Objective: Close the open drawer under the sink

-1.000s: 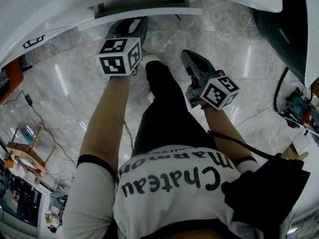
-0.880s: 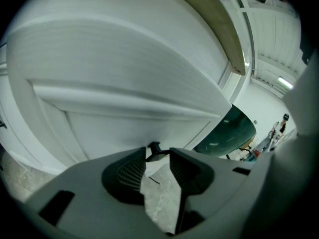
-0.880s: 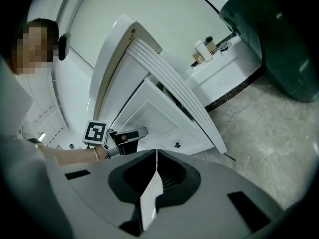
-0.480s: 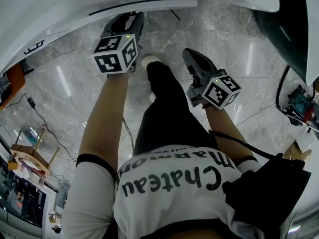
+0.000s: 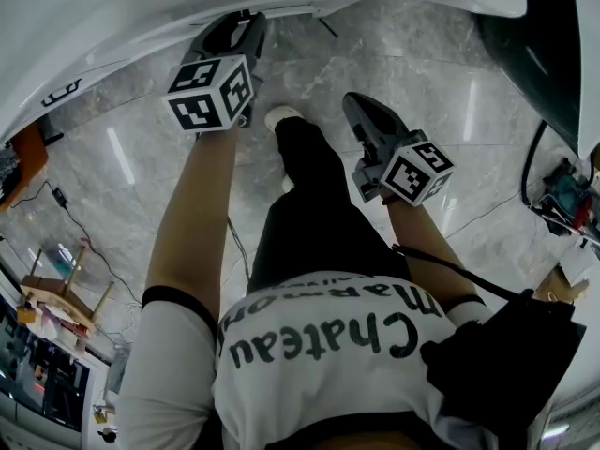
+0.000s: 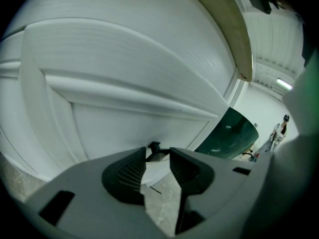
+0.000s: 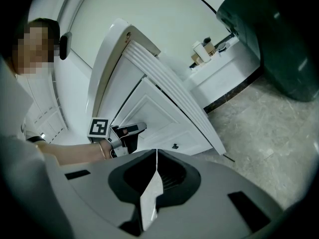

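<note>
The white drawer front [image 5: 281,9] sits almost flush under the sink counter [image 5: 112,7] at the top of the head view. My left gripper [image 5: 242,22] is up against it, jaws slightly apart and holding nothing. In the left gripper view the panelled white front [image 6: 139,123] fills the frame, and a small black knob [image 6: 154,147] shows just past the left gripper [image 6: 157,156]. My right gripper [image 5: 354,101] hangs over the floor, shut and empty, well back from the cabinet. The right gripper [image 7: 156,152] looks at the cabinet [image 7: 164,118] and the left gripper [image 7: 130,130].
A dark green tub [image 5: 534,54] stands at the right beside the cabinet. Cables and small items [image 5: 558,204] lie at the far right, and a wooden stool [image 5: 56,293] at the left. The person's leg and white shoe [image 5: 281,115] are between the grippers on the marble floor [image 5: 422,54].
The drawer, sticking out a second ago, has slid in under the counter. My left gripper moved forward with it. The right gripper has hardly moved.
</note>
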